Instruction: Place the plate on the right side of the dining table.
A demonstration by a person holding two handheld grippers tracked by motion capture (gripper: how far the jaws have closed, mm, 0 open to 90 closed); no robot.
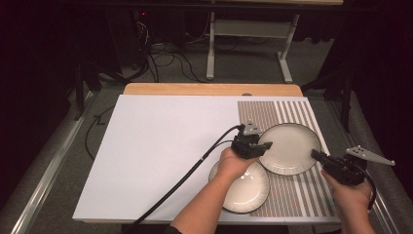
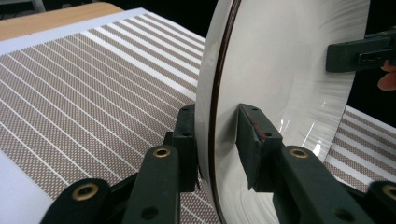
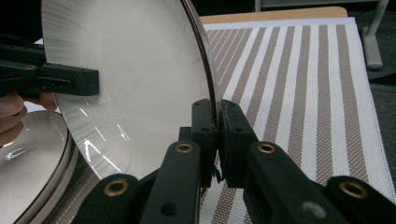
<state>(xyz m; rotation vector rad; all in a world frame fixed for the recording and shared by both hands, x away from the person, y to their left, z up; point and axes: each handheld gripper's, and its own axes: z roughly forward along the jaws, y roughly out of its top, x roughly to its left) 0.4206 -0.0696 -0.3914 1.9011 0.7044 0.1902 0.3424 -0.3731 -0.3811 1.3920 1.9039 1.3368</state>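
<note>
A cream plate with a dark rim point(image 1: 292, 146) lies over the striped placemat point(image 1: 272, 112), and its near-left edge overlaps a second, similar plate point(image 1: 248, 192). My left gripper point(image 1: 263, 146) straddles the upper plate's left rim. In the left gripper view point(image 2: 215, 135) one pad lies against the plate's underside and the other pad point(image 2: 252, 140) stands a little off the plate point(image 2: 280, 70). My right gripper point(image 1: 315, 155) holds the opposite rim. In the right gripper view point(image 3: 218, 126) it is shut on the plate point(image 3: 130, 70). Whether the plate rests on the mat I cannot tell.
The placemat point(image 3: 303, 84) covers the right part of a white table sheet point(image 1: 160, 156), with a wooden edge point(image 1: 209, 89) behind it. The lower plate point(image 3: 32, 158) sits close under my left hand. A cable point(image 1: 195, 168) trails leftward from the left gripper.
</note>
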